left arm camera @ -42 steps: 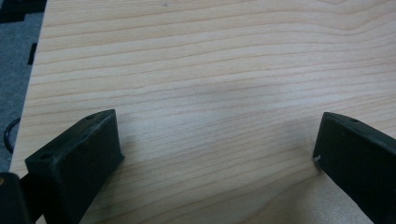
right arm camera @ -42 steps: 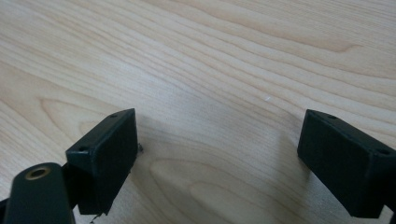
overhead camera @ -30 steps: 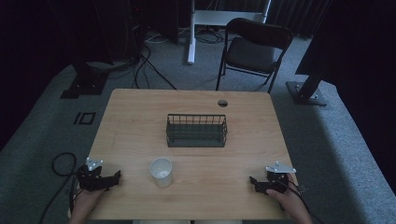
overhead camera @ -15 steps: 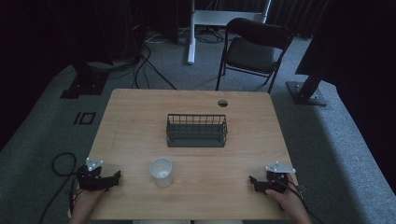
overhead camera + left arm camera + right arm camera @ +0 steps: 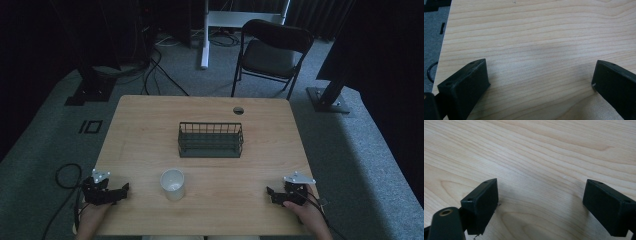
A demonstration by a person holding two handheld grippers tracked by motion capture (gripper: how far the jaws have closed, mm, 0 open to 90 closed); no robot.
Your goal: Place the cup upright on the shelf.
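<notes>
A white cup [image 5: 172, 184] stands upright on the wooden table [image 5: 150, 130], near its front edge and left of centre. A dark wire basket [image 5: 210, 140] sits in the middle of the table. My left gripper [image 5: 122, 189] rests at the front left corner, left of the cup and apart from it. My right gripper [image 5: 270, 192] rests at the front right. In the left gripper view the left gripper [image 5: 540, 77] has its jaws wide apart over bare wood. In the right gripper view the right gripper [image 5: 541, 200] is open too, with nothing between its jaws.
A round cable hole [image 5: 238, 110] is near the table's far edge. A black folding chair [image 5: 272, 52] stands behind the table. Cables [image 5: 65, 175] lie on the grey carpet at the left. Dark stands [image 5: 327, 97] flank the table.
</notes>
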